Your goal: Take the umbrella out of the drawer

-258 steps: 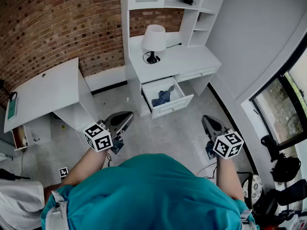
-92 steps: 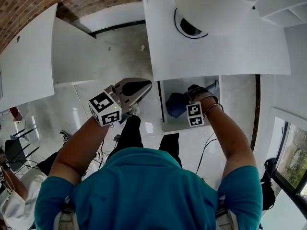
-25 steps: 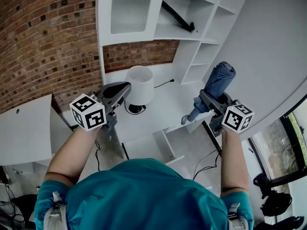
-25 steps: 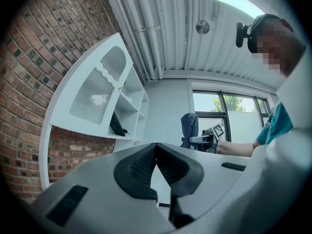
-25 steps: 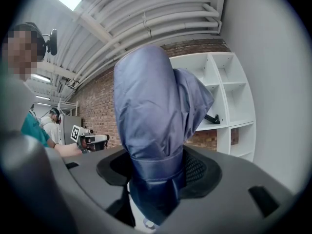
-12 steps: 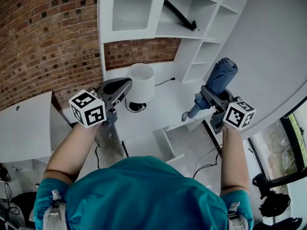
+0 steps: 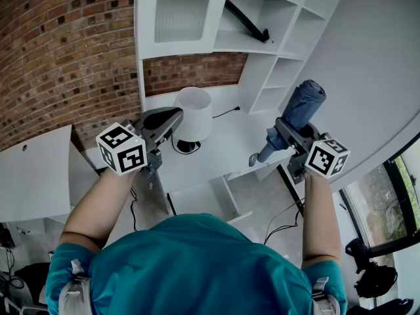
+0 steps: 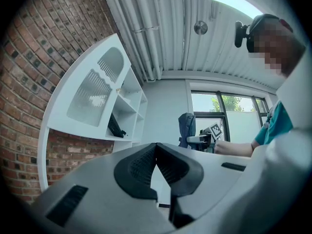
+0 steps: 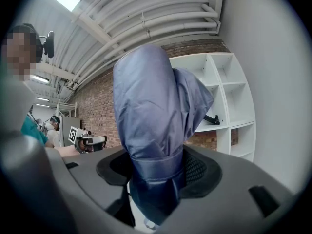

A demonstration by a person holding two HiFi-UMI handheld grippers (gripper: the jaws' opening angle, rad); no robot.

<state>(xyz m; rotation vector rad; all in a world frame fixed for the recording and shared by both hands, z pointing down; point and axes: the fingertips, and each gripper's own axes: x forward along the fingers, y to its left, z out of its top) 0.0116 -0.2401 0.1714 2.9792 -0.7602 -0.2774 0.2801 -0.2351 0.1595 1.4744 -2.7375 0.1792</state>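
Nearest the camera, at 6 o'clock in the head view, was the person's teal shirt (image 7: 197, 261), with both forearms raised up and away from it. The left gripper (image 7: 172, 115) was held at about 10 o'clock; in its own view the left gripper (image 8: 156, 150) had its dark pads pressed together at the tips with nothing between them. The right gripper (image 7: 283, 135) sat at about 2 o'clock, clamped on the folded blue-grey umbrella (image 7: 298, 113). The umbrella was up in the air and tilted, its bundled cloth end pointing toward 1 o'clock and its thin end hanging toward 7 o'clock. In the right gripper view the umbrella (image 9: 151, 121) filled the gap of the right gripper (image 9: 156, 174), which gripped it at the wrapped band, the cloth bulging out above.

Below and between the grippers, near the centre, the white drawer (image 7: 226, 202) stood pulled out, well apart from the umbrella. Beyond it lay the white table (image 7: 230, 143), carrying a white lamp (image 7: 193, 117) at 12 o'clock. Farther up rose the white shelf unit (image 7: 289, 25), with a black object (image 7: 246, 21) lying on one shelf. A brick wall (image 7: 65, 58) closed the far side from 9 to 11 o'clock.
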